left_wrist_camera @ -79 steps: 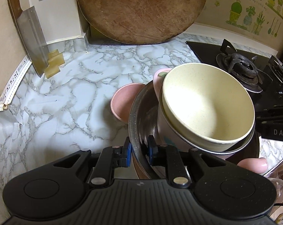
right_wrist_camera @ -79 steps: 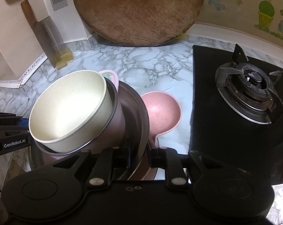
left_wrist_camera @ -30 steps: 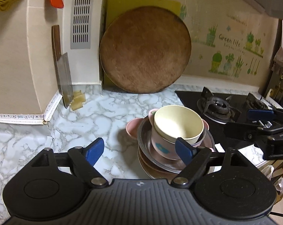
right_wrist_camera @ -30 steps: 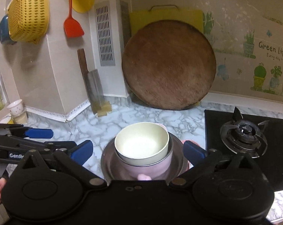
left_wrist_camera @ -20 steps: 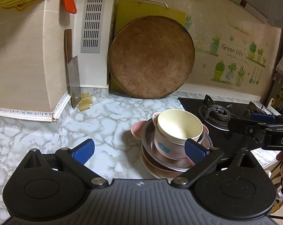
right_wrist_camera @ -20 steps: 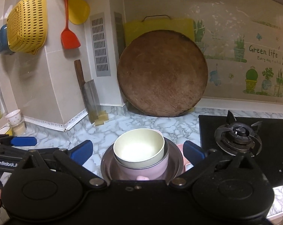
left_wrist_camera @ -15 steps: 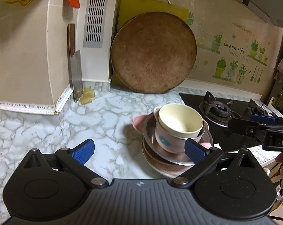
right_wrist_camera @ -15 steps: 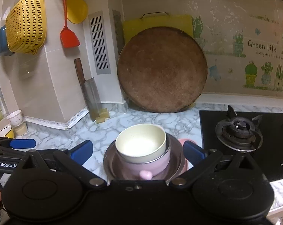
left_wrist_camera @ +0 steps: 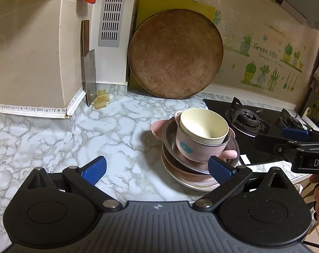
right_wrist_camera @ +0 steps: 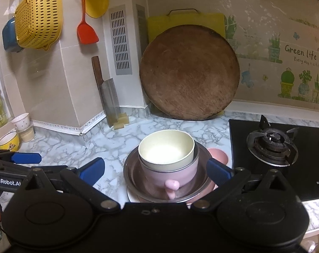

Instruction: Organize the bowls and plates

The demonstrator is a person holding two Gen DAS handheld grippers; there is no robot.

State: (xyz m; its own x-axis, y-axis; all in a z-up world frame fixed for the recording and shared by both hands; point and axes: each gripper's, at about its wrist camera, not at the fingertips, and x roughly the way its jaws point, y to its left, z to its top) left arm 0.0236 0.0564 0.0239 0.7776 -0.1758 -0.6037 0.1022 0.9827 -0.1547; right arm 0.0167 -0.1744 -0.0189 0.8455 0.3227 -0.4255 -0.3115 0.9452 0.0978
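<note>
A stack stands on the marble counter (left_wrist_camera: 43, 139). On top, a cream bowl (left_wrist_camera: 203, 126) nests in a pink two-handled bowl (left_wrist_camera: 191, 149). That bowl sits in a steel dish (left_wrist_camera: 170, 139) on pink plates (left_wrist_camera: 180, 172). A small pink bowl (left_wrist_camera: 157, 128) sits low at the stack's far side. My left gripper (left_wrist_camera: 157, 169) is open and empty, drawn back from the stack. My right gripper (right_wrist_camera: 155, 171) is also open, with the cream bowl (right_wrist_camera: 165, 150) and steel dish (right_wrist_camera: 130, 168) just beyond its fingertips, untouched. Each gripper shows at the edge of the other's view.
A black gas hob (left_wrist_camera: 246, 118) lies right of the stack. A round wooden board (left_wrist_camera: 176, 52) and a cleaver (left_wrist_camera: 89, 78) lean on the back wall. A yellow colander (right_wrist_camera: 39, 14) and a red spatula (right_wrist_camera: 86, 31) hang above. Cups (right_wrist_camera: 9, 140) stand far left.
Both grippers, earlier shut on the steel dish's rim, have let go, opened wide and pulled back. The stack has stayed in place on the counter.
</note>
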